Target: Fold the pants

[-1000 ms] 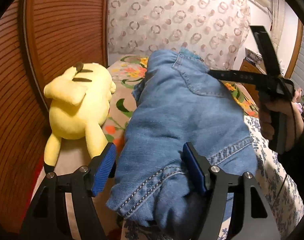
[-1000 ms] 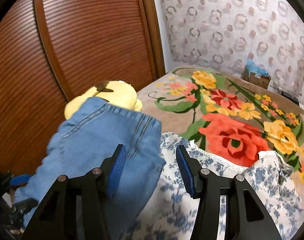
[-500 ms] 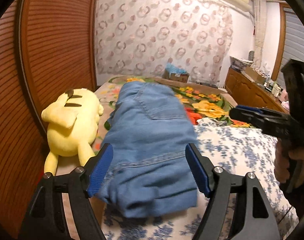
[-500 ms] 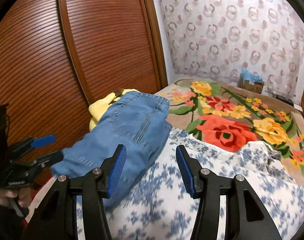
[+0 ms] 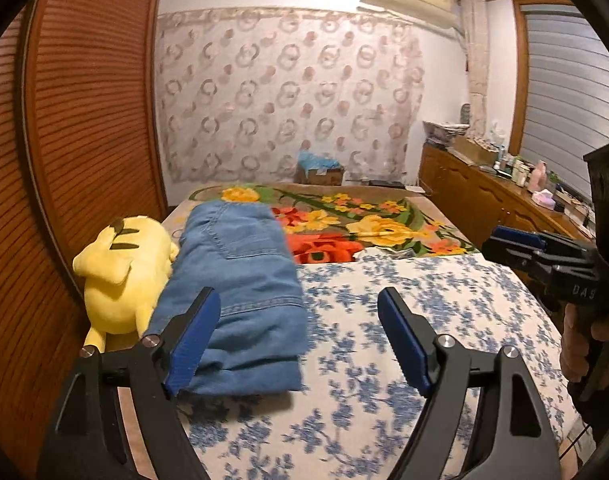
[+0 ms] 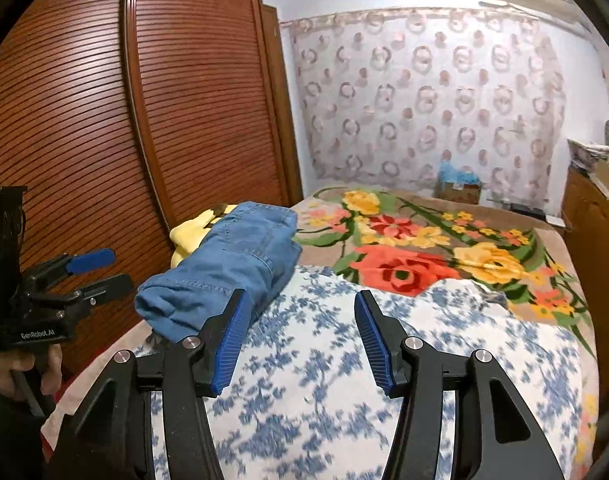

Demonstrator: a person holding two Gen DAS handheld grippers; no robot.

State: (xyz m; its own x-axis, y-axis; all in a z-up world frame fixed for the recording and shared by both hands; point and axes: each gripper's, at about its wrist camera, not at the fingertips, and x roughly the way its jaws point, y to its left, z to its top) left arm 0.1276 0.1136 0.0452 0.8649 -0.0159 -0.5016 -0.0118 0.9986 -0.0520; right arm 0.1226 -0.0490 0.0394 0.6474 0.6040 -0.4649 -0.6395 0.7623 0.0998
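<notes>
Looking at the bed, I see the pants folded into a neat stack beside the yellow plush toy. My left claw and right claw are both wide open and hold nothing, so I think the job is about done.

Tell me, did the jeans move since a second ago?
Yes. The jeans were up at the left tongs and hid the yellow plush toy. Now they lie lower, folded on the bed beside it, clear of both open tongs.
</notes>
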